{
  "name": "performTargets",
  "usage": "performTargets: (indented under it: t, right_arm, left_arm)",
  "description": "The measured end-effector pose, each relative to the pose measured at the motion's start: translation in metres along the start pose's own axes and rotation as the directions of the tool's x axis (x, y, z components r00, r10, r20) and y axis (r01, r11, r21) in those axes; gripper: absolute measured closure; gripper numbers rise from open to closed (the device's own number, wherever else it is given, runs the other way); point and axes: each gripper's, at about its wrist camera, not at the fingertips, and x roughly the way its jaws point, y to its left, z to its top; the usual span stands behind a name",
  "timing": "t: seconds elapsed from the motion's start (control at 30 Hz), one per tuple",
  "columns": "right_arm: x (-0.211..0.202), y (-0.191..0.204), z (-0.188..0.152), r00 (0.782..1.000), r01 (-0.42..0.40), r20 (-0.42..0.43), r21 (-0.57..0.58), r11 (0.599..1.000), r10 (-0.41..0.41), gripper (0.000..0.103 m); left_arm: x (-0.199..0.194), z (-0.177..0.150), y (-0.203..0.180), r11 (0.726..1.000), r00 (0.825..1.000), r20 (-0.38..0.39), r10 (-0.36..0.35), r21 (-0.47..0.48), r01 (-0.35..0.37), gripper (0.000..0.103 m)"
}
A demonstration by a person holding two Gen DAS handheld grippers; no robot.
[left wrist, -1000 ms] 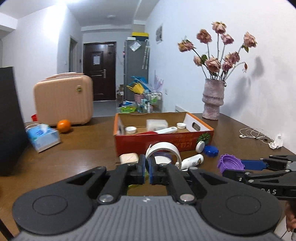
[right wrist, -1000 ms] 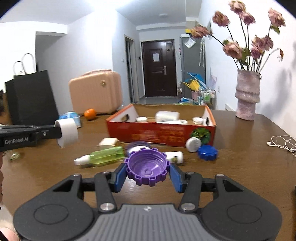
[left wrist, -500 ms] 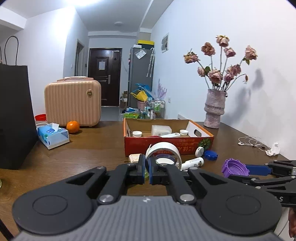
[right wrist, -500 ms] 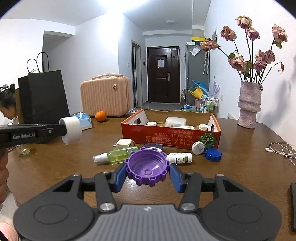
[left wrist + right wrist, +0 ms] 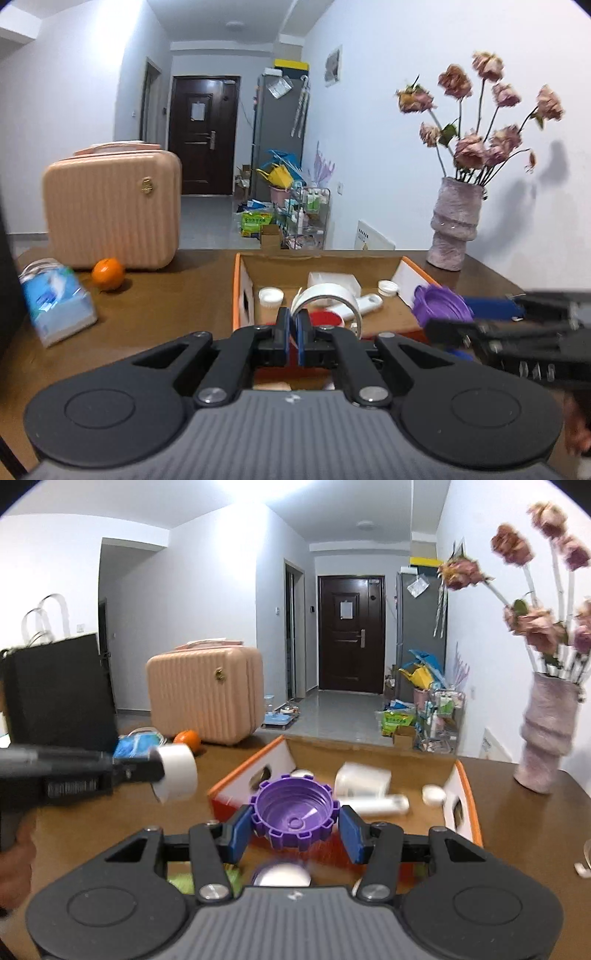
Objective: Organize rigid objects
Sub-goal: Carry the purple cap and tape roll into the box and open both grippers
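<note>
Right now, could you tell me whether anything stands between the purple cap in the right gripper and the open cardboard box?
Nothing visible does. The purple cap, clamped in the right gripper, hangs above the cardboard box's near wall, and the floor space just beyond looks bare. The left gripper with its tape roll is off to the side.

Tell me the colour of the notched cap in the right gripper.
Purple cap; the right wrist view shows it best.

Black tool [image 5: 294,825], blue pads [image 5: 236,829], silver screws.
</note>
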Motion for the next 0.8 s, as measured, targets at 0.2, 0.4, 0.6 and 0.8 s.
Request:
performTargets:
  t: [0.2, 0.4, 0.6, 0.8]
  right_arm:
    - [0.118, -0.053, 0.054, 0.992, -0.087, -0.081, 0.144, 0.986, 0.099, 0.053]
    - [0.227, -0.072, 0.063, 0.969, -0.069, -0.220, 0.194, 0.979, 0.112, 0.053]
    - [0.269, -0.059, 0.061, 0.963, -0.032, -0.262, 0.127, 0.991, 0.065, 0.051]
    - [0.256, -0.055, 0.069, 0.972, -0.009, -0.233, 0.097, 0.995, 0.032, 0.051]
  left_arm:
    - [0.107, 0.031, 0.014, 1.000, 0.993, -0.120, 0.009, 0.013, -0.008, 0.099]
    - [0.192, 0.030, 0.023, 0.997, 0.968, -0.245, 0.046, 0.066, -0.031, 0.098]
    - [0.219, 0.023, 0.022, 0.993, 0.957, -0.287, 0.045, 0.118, -0.012, 0.096]
    - [0.211, 0.027, 0.030, 0.996, 0.960, -0.277, 0.034, 0.089, -0.010, 0.096]
